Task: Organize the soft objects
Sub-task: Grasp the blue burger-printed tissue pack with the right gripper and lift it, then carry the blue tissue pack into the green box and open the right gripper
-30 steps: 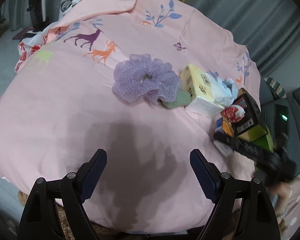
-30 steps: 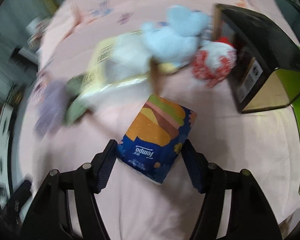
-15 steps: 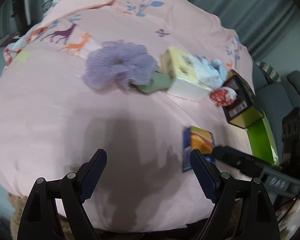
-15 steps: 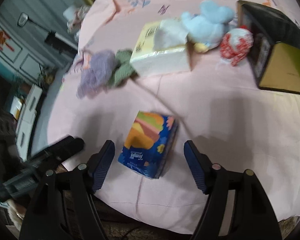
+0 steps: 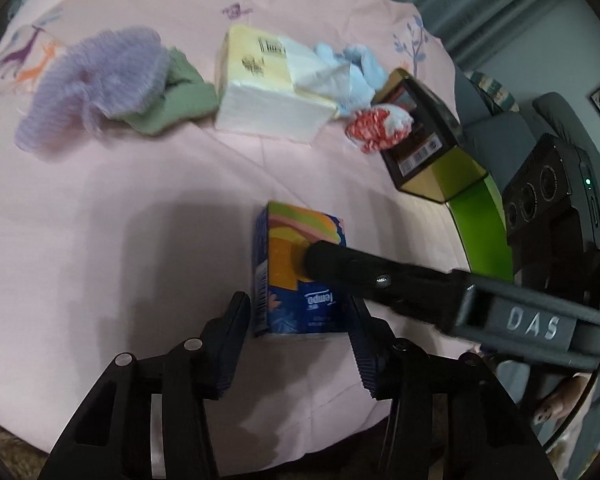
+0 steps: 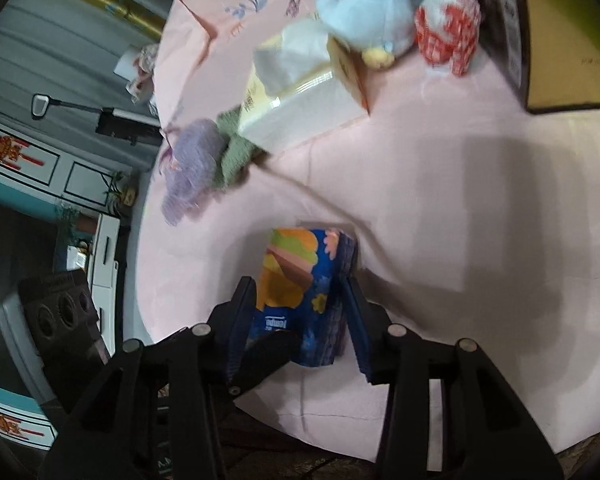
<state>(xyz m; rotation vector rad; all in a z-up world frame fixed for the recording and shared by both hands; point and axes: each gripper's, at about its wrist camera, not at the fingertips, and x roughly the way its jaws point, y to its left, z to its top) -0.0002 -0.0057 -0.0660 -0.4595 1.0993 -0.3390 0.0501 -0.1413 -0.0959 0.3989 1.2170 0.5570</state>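
Note:
A blue tissue pack [image 5: 300,280] with an orange and green picture lies on the pink cloth [image 5: 100,240]. My left gripper [image 5: 298,316] straddles its near end. Its jaws are closing, and a sliver of gap still shows at the left pad. One finger [image 5: 340,266] of my right gripper reaches in from the right across the pack's top. In the right wrist view my right gripper [image 6: 300,300] is closing, both pads against the tissue pack [image 6: 300,276]. A purple mesh puff [image 5: 96,80], a green cloth [image 5: 176,100], a blue plush [image 5: 352,68] and a red-and-white ball [image 5: 380,126] lie farther back.
A large yellow tissue bag [image 5: 260,88] sits mid-back. Right of it is a black and green box [image 5: 424,136] lying on its side. The cloth's front edge [image 5: 300,440] runs just below my fingers. A grey sofa [image 5: 496,136] stands at the right, and a person's hand [image 5: 556,404] is low right.
Both grippers have closed in around the blue tissue pack. The left one swung right and down onto its near end, and the right one's finger now lies across its top.

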